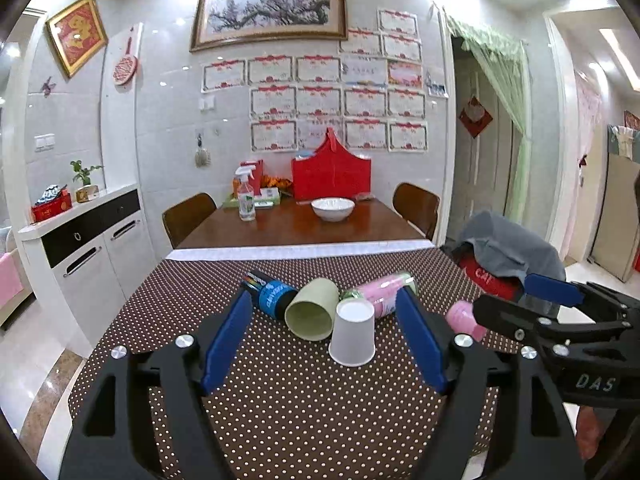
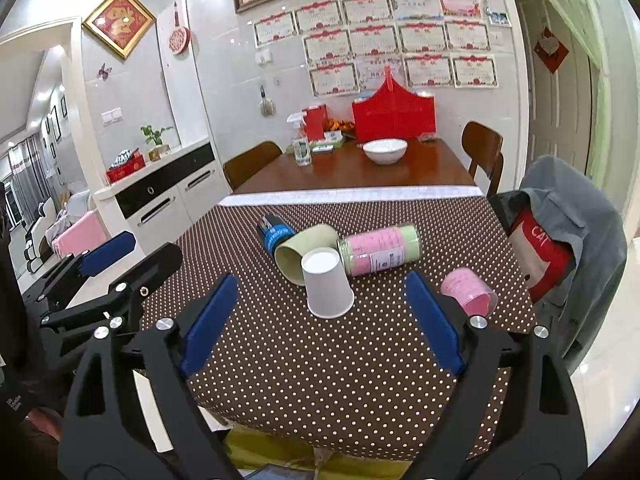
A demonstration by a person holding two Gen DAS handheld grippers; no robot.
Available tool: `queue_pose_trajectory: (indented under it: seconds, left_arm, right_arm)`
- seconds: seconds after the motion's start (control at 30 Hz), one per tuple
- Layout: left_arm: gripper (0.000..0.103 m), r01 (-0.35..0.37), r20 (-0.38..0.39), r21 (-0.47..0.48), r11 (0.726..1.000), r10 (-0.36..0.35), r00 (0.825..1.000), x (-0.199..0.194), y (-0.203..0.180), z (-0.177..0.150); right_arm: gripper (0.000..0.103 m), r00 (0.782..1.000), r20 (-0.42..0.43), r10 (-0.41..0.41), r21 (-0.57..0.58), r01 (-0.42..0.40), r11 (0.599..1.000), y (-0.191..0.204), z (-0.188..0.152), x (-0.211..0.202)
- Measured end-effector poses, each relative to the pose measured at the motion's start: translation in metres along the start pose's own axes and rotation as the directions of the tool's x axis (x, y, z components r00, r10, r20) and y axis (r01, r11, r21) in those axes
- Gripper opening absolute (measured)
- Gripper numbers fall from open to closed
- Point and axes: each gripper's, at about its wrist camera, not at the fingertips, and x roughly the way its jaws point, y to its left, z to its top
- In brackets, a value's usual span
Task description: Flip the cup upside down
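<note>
A white paper cup (image 1: pixel 353 334) stands upside down, base up, on the brown dotted tablecloth (image 1: pixel 280 408); it also shows in the right wrist view (image 2: pixel 326 286). My left gripper (image 1: pixel 324 312) is open and empty, its blue pads a little short of the cup on either side. My right gripper (image 2: pixel 320 300) is open and empty, also short of the cup. The right gripper shows at the right of the left wrist view (image 1: pixel 532 300), and the left gripper shows at the left of the right wrist view (image 2: pixel 128 256).
Behind the white cup lie a green cup (image 1: pixel 312 308) on its side, a blue-labelled can (image 1: pixel 266 290) and a pink-and-green jar (image 1: pixel 384 290). A pink cup (image 1: pixel 464 320) lies to the right. A white bowl (image 1: pixel 333 209) sits on the wooden table beyond. A chair draped with grey cloth (image 2: pixel 560 240) stands to the right.
</note>
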Motion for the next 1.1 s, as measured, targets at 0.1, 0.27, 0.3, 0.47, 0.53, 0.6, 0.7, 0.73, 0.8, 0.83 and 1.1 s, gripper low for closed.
queue_pose_trajectory:
  seconds: [0.1, 0.27, 0.3, 0.47, 0.53, 0.6, 0.7, 0.73, 0.8, 0.83, 1.1]
  left_arm:
    - [0.081, -0.017, 0.032, -0.029, 0.999, 0.018, 0.999, -0.008, 0.0, 0.003]
    - [0.083, -0.008, 0.063, -0.016, 1.0, 0.009, 0.998, -0.019, -0.004, 0.007]
    - [0.083, -0.006, 0.067, -0.014, 1.0, 0.007, 0.998, -0.02, -0.006, 0.007]
    - [0.083, 0.0, 0.077, -0.02, 1.0, 0.002, 0.997, -0.026, -0.007, 0.007]
    - [0.083, -0.002, 0.082, -0.027, 1.0, 0.004, 0.997, -0.027, -0.006, 0.008]
    - [0.083, -0.003, 0.083, -0.032, 0.999, 0.005, 0.997, -0.027, -0.005, 0.007]
    - [0.083, 0.004, 0.084, -0.038, 0.999, 0.0, 0.996, -0.028, -0.002, 0.006]
    - [0.083, 0.005, 0.083, -0.038, 0.999, -0.002, 0.997, -0.028, -0.003, 0.006]
    - [0.083, 0.011, 0.08, -0.036, 0.999, -0.008, 0.997, -0.027, -0.004, 0.006]
    - [0.083, 0.013, 0.078, -0.036, 0.999, -0.01, 0.997, -0.026, -0.004, 0.005]
    - [0.083, 0.019, 0.067, -0.036, 0.999, -0.016, 0.998, -0.023, -0.003, 0.005]
  right_arm:
    - [0.09, 0.999, 0.036, -0.006, -0.003, 0.006, 1.0, 0.001, 0.001, -0.009]
    - [0.093, 0.996, 0.09, -0.023, -0.008, 0.024, 1.0, 0.001, 0.004, -0.023]
    - [0.095, 0.994, 0.102, -0.027, -0.011, 0.028, 1.0, 0.002, 0.004, -0.026]
    - [0.095, 0.991, 0.129, -0.038, -0.024, 0.042, 0.999, 0.003, 0.004, -0.034]
    - [0.096, 0.99, 0.132, -0.044, -0.027, 0.048, 0.998, 0.003, 0.004, -0.035]
    - [0.096, 0.99, 0.131, -0.046, -0.03, 0.051, 0.998, 0.003, 0.003, -0.035]
    - [0.096, 0.99, 0.127, -0.053, -0.039, 0.058, 0.998, 0.004, 0.003, -0.035]
    - [0.096, 0.991, 0.125, -0.055, -0.042, 0.061, 0.997, 0.005, 0.002, -0.035]
    - [0.096, 0.991, 0.124, -0.057, -0.045, 0.063, 0.997, 0.006, 0.002, -0.035]
    - [0.096, 0.991, 0.122, -0.057, -0.047, 0.063, 0.997, 0.006, 0.001, -0.035]
    - [0.097, 0.993, 0.102, -0.063, -0.048, 0.068, 0.997, 0.006, -0.001, -0.031]
